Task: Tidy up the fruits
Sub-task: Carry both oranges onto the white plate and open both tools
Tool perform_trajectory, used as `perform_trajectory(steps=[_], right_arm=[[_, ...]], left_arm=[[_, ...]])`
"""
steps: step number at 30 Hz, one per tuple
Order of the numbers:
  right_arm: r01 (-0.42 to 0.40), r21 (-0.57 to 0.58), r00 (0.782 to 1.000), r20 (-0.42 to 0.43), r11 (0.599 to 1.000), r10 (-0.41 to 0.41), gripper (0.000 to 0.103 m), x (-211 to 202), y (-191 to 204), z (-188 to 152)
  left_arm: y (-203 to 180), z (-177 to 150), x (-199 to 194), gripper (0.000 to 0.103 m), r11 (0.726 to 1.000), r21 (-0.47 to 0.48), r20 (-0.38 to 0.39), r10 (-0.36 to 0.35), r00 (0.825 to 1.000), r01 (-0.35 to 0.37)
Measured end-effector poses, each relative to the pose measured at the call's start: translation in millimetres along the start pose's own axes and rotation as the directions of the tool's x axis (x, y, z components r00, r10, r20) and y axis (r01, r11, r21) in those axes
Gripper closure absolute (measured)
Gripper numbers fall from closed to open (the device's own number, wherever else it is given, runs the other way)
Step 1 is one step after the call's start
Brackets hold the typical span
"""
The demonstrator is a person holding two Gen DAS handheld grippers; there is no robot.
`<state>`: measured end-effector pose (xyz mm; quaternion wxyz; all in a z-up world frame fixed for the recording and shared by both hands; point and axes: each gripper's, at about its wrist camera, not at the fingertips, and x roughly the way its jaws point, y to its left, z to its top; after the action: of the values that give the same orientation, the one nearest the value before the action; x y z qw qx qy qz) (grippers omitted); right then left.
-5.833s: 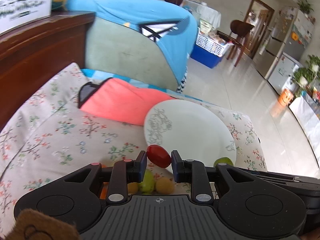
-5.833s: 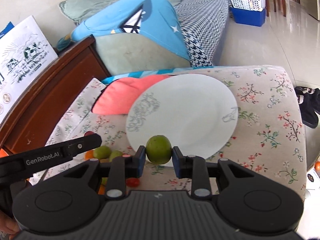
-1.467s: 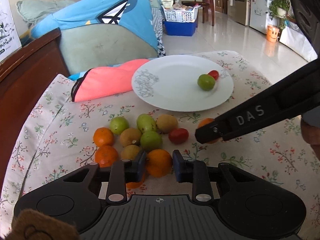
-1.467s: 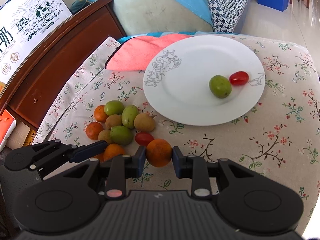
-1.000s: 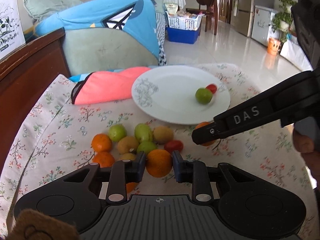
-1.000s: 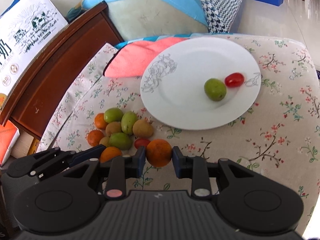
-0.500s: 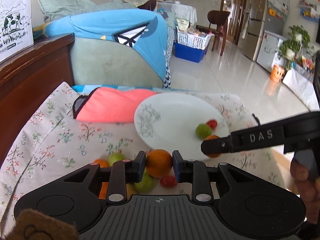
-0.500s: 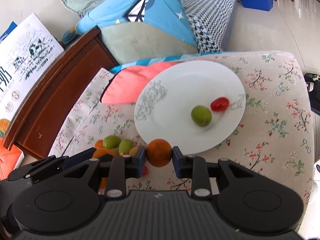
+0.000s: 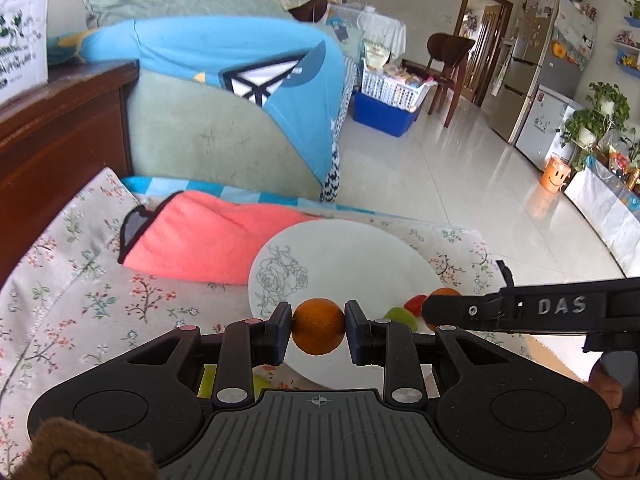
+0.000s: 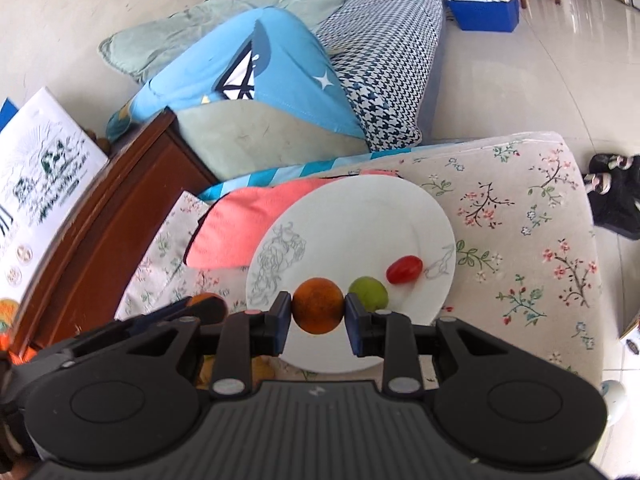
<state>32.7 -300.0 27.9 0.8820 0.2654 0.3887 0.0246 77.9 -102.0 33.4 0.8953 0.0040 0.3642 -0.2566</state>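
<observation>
Left gripper (image 9: pixel 318 332): clamped on an orange (image 9: pixel 318 331), above the near rim of the white plate (image 9: pixel 352 256).
Right gripper (image 10: pixel 318 312): clamped on a second orange (image 10: pixel 318 311), just beside the green fruit (image 10: pixel 370 293).
Plate: directly ahead of both; cherry tomato (image 10: pixel 404 269) farther right.

Your left gripper (image 9: pixel 318 332) and right gripper (image 10: pixel 317 312) each pinch an orange above the plate's (image 10: pixel 360 216) near rim. On the plate, the lime (image 10: pixel 369 293) lies just left of the tomato (image 10: pixel 404 269). The folded cloth (image 10: pixel 244 224) lies left of the plate, tucked under its edge.
</observation>
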Motion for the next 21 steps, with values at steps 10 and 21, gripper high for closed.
perform_trajectory(steps=[10, 21], right_arm=[[-0.014, 0.148, 0.999, -0.044, 0.989, 0.021, 0.074, 30.5, -11.8, 4.7], [0.049, 0.185, 0.998, -0.052, 0.982, -0.04, 0.074, 46.5, -11.6, -0.7]], left_arm=[[14.0, 2.3, 35.5, 0.077, 1.0, -0.03, -0.064, -0.009, 0.998, 0.007], [11.5, -1.1, 47.0, 0.076, 0.998, -0.057, -0.09, -0.016, 0.996, 0.011]])
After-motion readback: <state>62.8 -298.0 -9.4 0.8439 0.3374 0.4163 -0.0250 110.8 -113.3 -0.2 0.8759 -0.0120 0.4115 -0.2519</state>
